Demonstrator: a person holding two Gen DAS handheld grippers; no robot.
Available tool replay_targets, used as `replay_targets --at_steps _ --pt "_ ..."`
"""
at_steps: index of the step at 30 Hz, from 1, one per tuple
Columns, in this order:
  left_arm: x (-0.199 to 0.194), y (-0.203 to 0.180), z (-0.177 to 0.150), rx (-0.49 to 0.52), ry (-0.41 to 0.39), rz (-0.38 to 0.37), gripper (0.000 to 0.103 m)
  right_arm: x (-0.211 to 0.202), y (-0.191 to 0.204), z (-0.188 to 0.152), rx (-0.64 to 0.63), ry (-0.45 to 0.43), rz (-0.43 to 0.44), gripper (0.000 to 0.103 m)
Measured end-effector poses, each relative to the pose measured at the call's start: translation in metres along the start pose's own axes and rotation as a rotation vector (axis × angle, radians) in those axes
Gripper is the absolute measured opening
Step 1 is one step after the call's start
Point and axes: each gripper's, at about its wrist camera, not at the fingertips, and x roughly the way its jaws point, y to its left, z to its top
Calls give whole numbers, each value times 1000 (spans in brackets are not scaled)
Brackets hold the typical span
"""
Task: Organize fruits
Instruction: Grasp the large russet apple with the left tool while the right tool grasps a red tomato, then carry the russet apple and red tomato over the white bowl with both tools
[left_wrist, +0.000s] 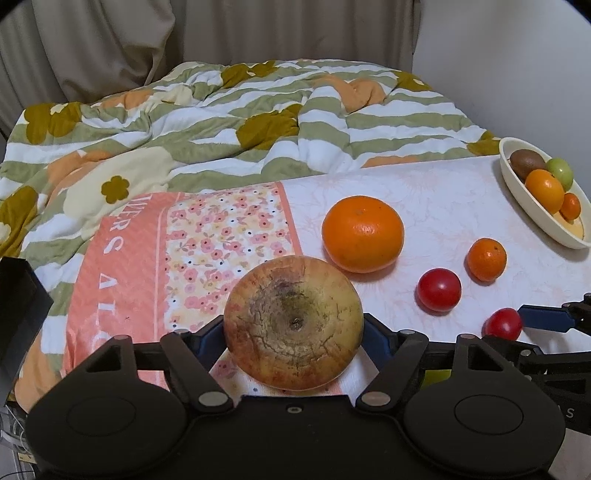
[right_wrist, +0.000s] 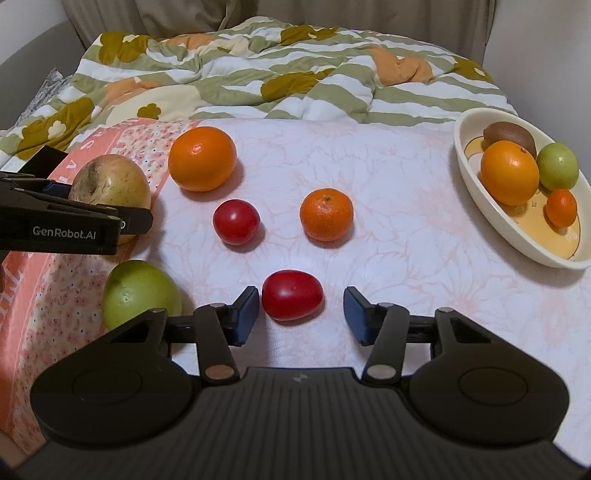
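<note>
A russet, cracked apple (left_wrist: 293, 323) sits between the blue pads of my left gripper (left_wrist: 294, 330), and both pads touch its sides. In the right wrist view the same apple (right_wrist: 110, 181) shows at the left edge inside the left gripper (right_wrist: 92, 218). My right gripper (right_wrist: 300, 310) stands open around an oblong red tomato (right_wrist: 292, 295), with a gap on the tomato's right side. A cream bowl (right_wrist: 466, 162) at the right holds a kiwi, an orange, a green fruit and a small mandarin.
Loose on the pale floral cloth lie a large orange (right_wrist: 202, 158), a small mandarin (right_wrist: 326, 214), a round red tomato (right_wrist: 236, 221) and a green fruit (right_wrist: 140, 293). A rumpled striped quilt (left_wrist: 229, 122) lies behind, with curtains beyond it.
</note>
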Motion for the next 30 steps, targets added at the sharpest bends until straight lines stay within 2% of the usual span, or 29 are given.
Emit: replay_targets --at_steps 8,19,30 --pt "-5 3 -7 -7 1 7 79 0 3 1 -11 -5 10 51" --pt "-27 5 -21 -30 -19 15 79 -16 7 -2 -6 -28 13 51" --pt "-72 -7 -33 -15 -110 -18 79 -59 14 -17 14 -88 -5 51"
